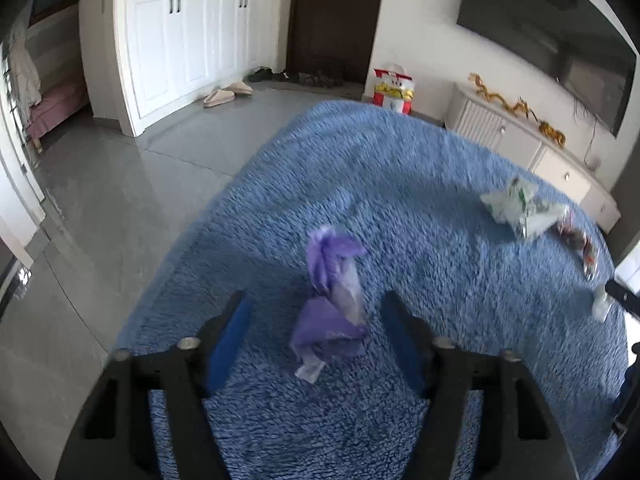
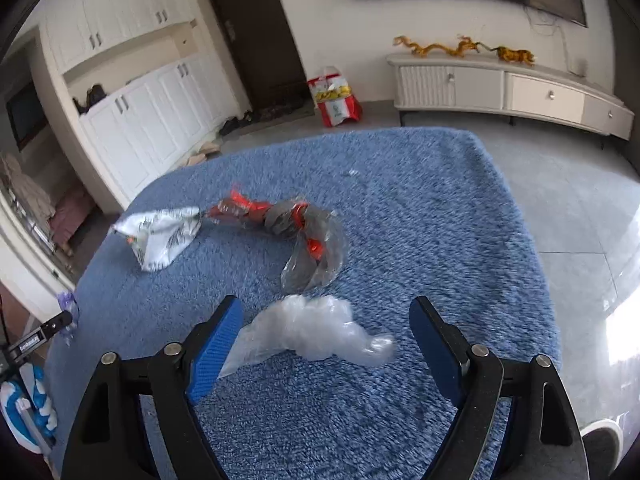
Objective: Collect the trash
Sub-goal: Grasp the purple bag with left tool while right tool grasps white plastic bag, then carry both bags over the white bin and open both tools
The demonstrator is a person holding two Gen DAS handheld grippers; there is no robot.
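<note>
A crumpled purple plastic bag [image 1: 332,300] lies on the blue shaggy rug [image 1: 400,184], between the fingers of my open left gripper [image 1: 316,308]. A white printed wrapper [image 1: 518,210] and a red and clear wrapper [image 1: 578,246] lie further right. In the right wrist view my open right gripper [image 2: 326,316] straddles a clear crumpled plastic bag [image 2: 316,332] on the rug [image 2: 440,220]. Beyond it lie the red and clear wrapper [image 2: 288,232] and the white printed wrapper [image 2: 160,236]. The left gripper's tip [image 2: 52,326] shows at the far left with the purple bag [image 2: 67,304].
Grey tiled floor [image 1: 120,208] surrounds the rug. White cabinets [image 1: 188,48], a dark door [image 1: 336,16] with shoes, a red and white bag [image 2: 336,96] and a low white TV console [image 2: 500,88] line the walls. Blue and white slippers [image 2: 28,404] sit at the lower left.
</note>
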